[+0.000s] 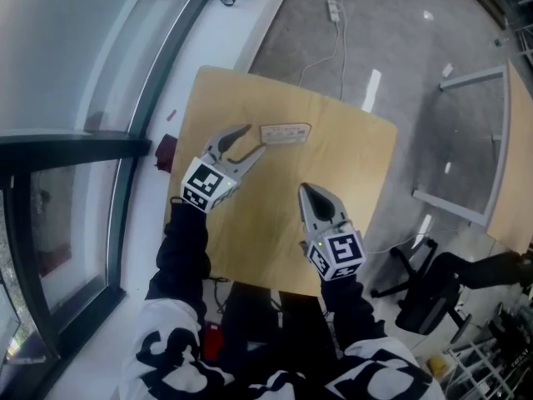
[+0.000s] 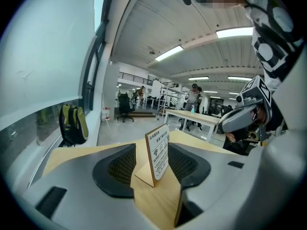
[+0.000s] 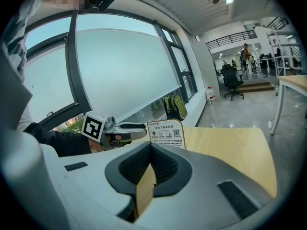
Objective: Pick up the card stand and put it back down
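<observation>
Glossy grey floor (image 1: 400, 65), tall windows (image 1: 58, 48)

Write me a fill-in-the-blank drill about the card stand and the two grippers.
1. The card stand stands on the wooden ___.
2. The left gripper has its jaws ___, with the card stand just ahead of them.
3. The right gripper has its jaws ___, with nothing held.
4. The gripper nearer the card stand is the ___ one.
Missing words: table; open; shut; left.
</observation>
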The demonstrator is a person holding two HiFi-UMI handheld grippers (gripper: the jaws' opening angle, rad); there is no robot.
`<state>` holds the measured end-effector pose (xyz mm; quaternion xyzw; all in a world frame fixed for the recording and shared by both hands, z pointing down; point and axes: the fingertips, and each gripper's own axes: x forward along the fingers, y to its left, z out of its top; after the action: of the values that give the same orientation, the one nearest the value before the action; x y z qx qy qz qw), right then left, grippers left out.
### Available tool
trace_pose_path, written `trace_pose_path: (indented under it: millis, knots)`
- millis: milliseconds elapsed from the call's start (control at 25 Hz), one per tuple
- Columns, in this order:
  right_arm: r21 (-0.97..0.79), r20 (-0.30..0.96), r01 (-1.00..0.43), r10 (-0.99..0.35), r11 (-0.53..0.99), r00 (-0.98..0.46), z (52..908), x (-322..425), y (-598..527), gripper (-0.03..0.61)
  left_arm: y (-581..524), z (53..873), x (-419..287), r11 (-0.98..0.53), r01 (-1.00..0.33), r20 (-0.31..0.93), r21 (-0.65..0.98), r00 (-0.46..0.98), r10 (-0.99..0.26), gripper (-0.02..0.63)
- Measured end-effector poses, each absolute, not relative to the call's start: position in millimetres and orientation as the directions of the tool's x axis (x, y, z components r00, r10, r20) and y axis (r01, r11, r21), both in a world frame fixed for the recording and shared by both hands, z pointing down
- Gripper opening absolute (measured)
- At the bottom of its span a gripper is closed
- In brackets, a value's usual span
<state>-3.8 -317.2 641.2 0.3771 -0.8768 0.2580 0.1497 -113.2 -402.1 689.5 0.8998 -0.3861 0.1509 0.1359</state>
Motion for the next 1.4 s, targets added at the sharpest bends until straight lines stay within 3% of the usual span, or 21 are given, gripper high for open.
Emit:
trace_pose_path:
  millis: [960,1320,1400]
  knots:
    - [-0.372,0.482,-0.801,-0.639,0.47,-0.599,653.4,20.0,-350.8,0.017,-427.5,703.6,-37.9,-0.851,-0.48,0.324,0.211,0.856,-0.402,0.167]
    - [-0.374,0.471,-0.804,-0.652,0.462,-0.594,650.0,24.8,-347.1,0.017,-413.8,712.7,-29.0,-0.878,-0.405,0.32,0.256,0.892,-0.318,0.032]
    - [-0.374,0.467,-0.803,-0.654,0.464,-0.595,647.2,25.0,-344.9,0.017,-411.5,715.2,-28.0,-0.873,-0.407,0.327,0.27,0.891,-0.315,0.031]
